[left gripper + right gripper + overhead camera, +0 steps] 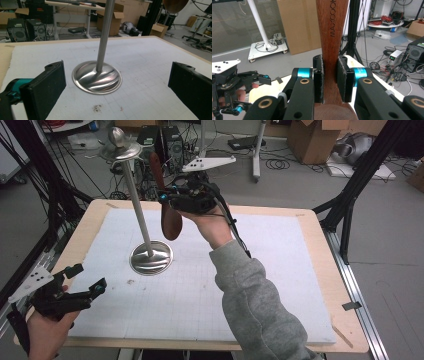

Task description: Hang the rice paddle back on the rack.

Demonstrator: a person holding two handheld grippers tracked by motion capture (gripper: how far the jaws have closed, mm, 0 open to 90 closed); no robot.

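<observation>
Holding a wooden spoon (168,205) by the narrow neck of its handle, the right tongs (165,197) are clamped on it, the pads pressing both flat sides of the wood just above the bowl, as the right gripper view shows (332,32). The spoon hangs in the air over the far middle of the tabletop (320,285), bowl pointing down and handle pointing up, close beside the upper part of a tall metal stand (137,205) but, as far as the high view lets one judge, not touching it. The stand has a slim pole rising from a round, shiny base (97,77) that sits on the white mat left of the tabletop's centre, with a small dish and ball at its top.

The left tongs (85,279) rest low near the tabletop's near left corner, spread wide with nothing between them, aimed at the stand's base.

The spoon looks light, stiff and hard, unlikely to bend or break. Its finish seems smooth, so a grip on the flat neck is the better choice: the pads meet flat faces there and the bowl's weight sits close below. Taken near the handle's far end, it would probably swing. The stand looks top-heavy and may tip if knocked.
</observation>
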